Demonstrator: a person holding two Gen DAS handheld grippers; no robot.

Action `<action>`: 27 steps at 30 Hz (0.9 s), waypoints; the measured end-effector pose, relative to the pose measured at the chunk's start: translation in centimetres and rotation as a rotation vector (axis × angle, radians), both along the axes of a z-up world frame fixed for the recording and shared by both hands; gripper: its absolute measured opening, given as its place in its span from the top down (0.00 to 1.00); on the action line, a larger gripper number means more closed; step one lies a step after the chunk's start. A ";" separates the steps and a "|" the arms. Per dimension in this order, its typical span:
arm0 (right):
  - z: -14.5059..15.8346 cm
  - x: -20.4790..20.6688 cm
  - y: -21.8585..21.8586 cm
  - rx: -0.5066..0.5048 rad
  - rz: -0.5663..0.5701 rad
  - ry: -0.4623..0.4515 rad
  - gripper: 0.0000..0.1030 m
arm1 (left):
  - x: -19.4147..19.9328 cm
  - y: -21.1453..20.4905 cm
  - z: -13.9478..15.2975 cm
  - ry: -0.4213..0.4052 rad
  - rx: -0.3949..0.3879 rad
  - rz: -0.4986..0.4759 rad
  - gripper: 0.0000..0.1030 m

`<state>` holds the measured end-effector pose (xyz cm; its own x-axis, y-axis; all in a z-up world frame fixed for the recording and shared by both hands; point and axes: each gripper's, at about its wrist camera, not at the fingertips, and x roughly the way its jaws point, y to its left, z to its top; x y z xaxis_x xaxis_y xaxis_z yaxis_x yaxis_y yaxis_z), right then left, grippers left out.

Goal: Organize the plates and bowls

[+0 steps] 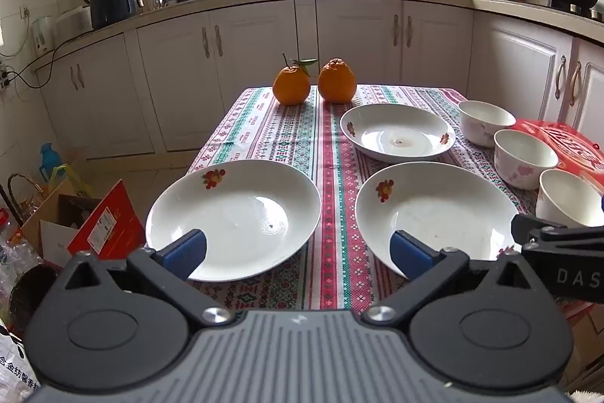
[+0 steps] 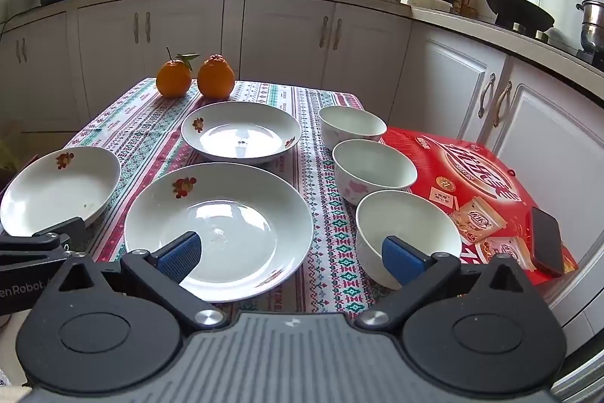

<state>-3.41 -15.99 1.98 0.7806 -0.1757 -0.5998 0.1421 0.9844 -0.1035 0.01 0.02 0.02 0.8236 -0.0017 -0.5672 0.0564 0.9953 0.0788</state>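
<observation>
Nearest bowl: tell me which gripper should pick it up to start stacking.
Right. The right gripper, open, has the nearest bowl at its right finger; the left gripper hangs over the plates.

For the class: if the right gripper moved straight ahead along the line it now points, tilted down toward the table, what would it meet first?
Probably the patterned tablecloth in the gap between the near plate and the nearest bowl. The right gripper is open and empty, so its fingers may clip both rims. Depth is unclear.
</observation>
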 end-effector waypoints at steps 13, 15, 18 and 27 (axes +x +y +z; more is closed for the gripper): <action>0.1 -0.3 -0.1 -0.002 -0.001 -0.002 0.00 | -0.3 -0.5 0.0 -0.011 0.003 0.001 0.00; -0.2 0.0 -0.3 -0.002 0.000 0.000 0.00 | -0.4 -0.6 0.0 -0.011 0.002 0.001 0.01; 0.1 -0.2 0.0 -0.006 0.000 -0.004 0.00 | 0.0 -0.1 -0.1 -0.008 0.004 0.001 0.01; 0.2 -0.4 0.1 -0.012 -0.001 -0.009 0.00 | 0.3 -0.1 -0.1 -0.011 0.005 0.001 0.01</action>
<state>-3.76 -15.93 2.21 0.7856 -0.1831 -0.5910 0.1437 0.9831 -0.1136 0.29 -0.06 -0.07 0.8297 0.0018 -0.5582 0.0545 0.9949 0.0844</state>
